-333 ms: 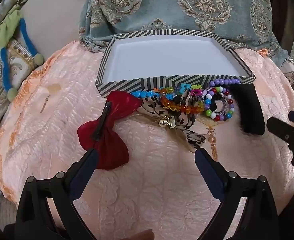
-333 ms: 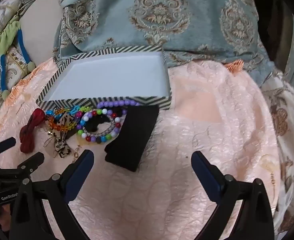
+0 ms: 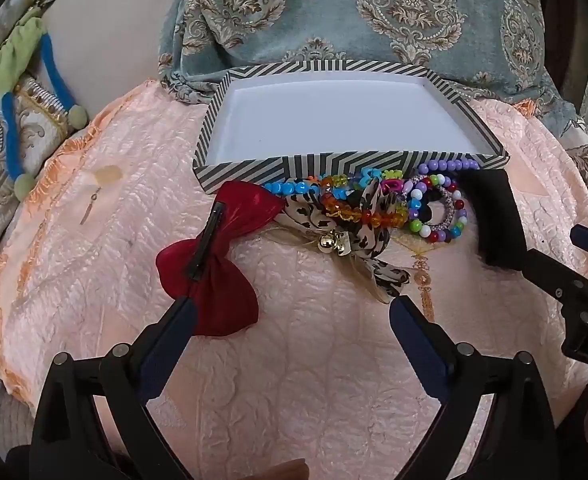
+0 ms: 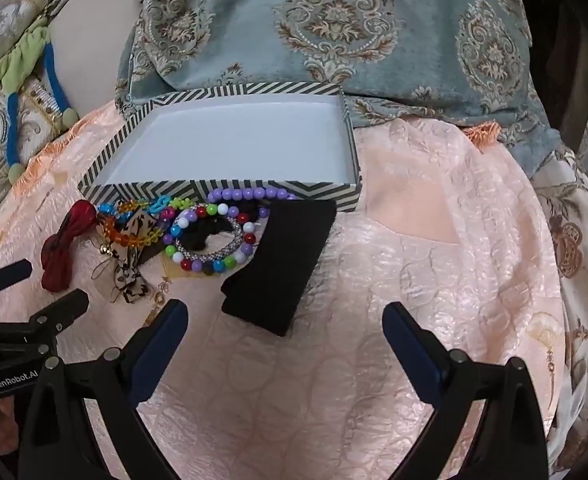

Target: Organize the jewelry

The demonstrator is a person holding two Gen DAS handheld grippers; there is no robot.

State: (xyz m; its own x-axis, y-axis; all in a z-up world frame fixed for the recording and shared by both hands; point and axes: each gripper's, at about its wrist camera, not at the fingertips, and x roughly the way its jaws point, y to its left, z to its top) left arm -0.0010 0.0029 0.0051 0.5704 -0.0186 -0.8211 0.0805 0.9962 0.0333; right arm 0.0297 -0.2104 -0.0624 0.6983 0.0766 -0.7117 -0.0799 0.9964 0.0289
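Barely changed from a moment earlier: left hand-held gripper and right hand-held gripper both wide open, empty, hovering short of jewelry pile lying against empty striped box. Sorting not yet begun.

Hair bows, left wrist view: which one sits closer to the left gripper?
The red bow, with a black clip across it. Its lower lobe reaches the left gripper's left fingertip. The leopard-print bow with the gold bell lies farther up, under the orange beads.
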